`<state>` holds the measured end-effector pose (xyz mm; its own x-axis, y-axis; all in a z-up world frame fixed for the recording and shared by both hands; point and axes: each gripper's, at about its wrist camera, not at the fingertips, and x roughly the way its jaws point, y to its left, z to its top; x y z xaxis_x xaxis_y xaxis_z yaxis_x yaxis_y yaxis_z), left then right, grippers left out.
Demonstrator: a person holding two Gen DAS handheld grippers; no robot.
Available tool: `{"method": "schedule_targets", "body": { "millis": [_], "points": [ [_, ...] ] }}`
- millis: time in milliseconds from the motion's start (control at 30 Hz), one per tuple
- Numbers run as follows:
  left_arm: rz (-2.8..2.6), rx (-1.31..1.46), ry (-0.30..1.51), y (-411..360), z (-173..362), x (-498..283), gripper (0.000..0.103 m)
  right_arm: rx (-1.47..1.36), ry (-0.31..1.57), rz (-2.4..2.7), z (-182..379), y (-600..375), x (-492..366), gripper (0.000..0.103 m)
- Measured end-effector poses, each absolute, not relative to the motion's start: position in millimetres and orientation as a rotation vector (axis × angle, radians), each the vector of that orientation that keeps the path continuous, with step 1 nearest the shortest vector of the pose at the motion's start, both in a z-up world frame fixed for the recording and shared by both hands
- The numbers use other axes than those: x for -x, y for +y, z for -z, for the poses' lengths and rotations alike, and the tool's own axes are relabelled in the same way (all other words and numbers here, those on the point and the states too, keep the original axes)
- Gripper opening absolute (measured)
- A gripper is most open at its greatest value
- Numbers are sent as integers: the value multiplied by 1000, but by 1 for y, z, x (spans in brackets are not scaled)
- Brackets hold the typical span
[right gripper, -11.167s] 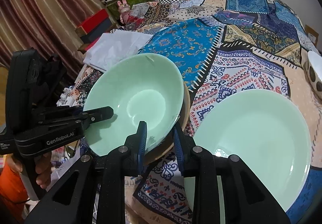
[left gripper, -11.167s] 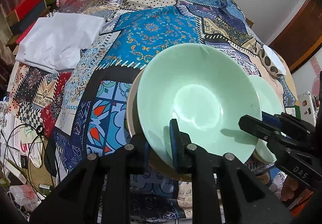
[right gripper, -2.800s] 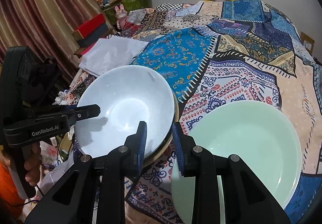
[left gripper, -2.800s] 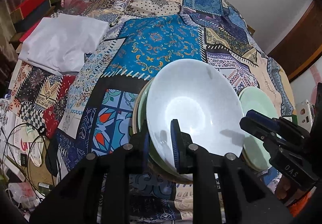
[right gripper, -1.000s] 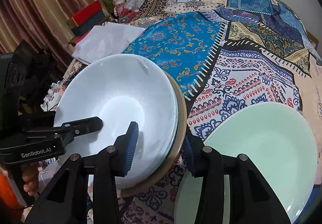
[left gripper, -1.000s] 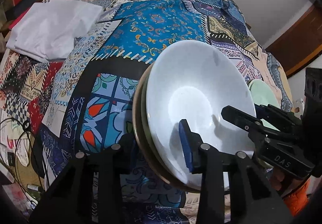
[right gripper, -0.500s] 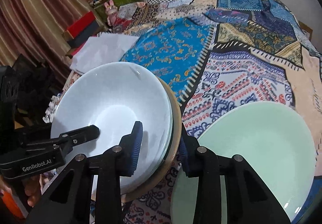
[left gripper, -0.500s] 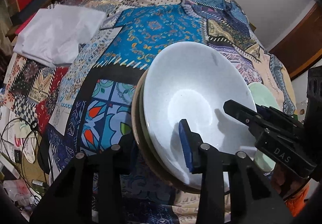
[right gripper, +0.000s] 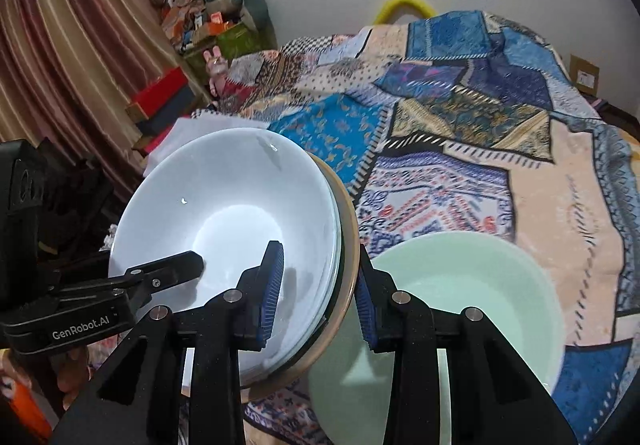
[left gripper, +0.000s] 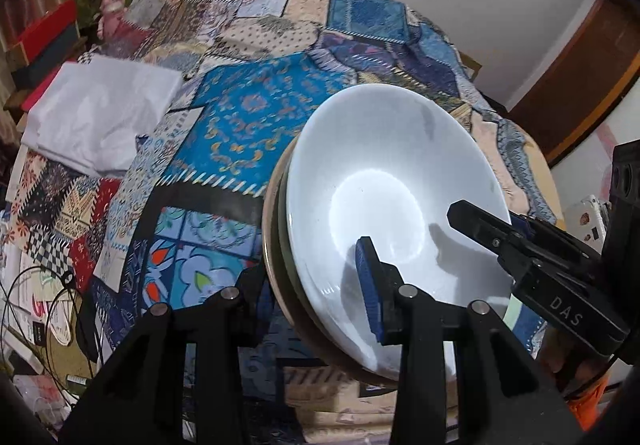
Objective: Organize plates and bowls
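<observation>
Item, left side: your left gripper (left gripper: 316, 297) pinches the near-left rim of a nested stack (left gripper: 280, 245), namely a glossy white ceramic bowl (left gripper: 384, 189) seated in a pale green bowl seated in a tan shallow dish, one pad inside the white bowl, the other under the tan edge. Item, centre: the stack appears held clear of the patchwork quilt (left gripper: 256, 117), near its front edge, tilted so that its mouth faces up and toward you; being round, it has no long axis, only the stacking axis, which leans back from vertical. Item, right side: your right gripper (right gripper: 318, 289), whose jaws have just been closing, clamps the opposite rim of the same stack, pads on either side of all three edges. Item, far right: a wide pale green plate (right gripper: 472, 293) lying flat on the quilt, just beside the stack. Handling note: keep both grips level with each other, raise evenly, and avoid further tilt, since the upper bowls could probably slide out.
</observation>
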<state>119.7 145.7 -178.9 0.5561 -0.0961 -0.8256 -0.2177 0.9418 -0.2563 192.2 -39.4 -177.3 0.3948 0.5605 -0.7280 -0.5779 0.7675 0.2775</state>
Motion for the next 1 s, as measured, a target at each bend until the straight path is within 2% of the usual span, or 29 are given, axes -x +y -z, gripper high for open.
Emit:
{"method": "schedule_targets", "body": {
  "millis": [533, 1000],
  "points": [
    [17, 301, 974, 82, 158, -136, 37, -25, 865, -626, 160, -106, -193, 31],
    [89, 271, 1027, 36, 177, -161, 38, -60, 901, -549, 173, -152, -195, 31]
  ]
}}
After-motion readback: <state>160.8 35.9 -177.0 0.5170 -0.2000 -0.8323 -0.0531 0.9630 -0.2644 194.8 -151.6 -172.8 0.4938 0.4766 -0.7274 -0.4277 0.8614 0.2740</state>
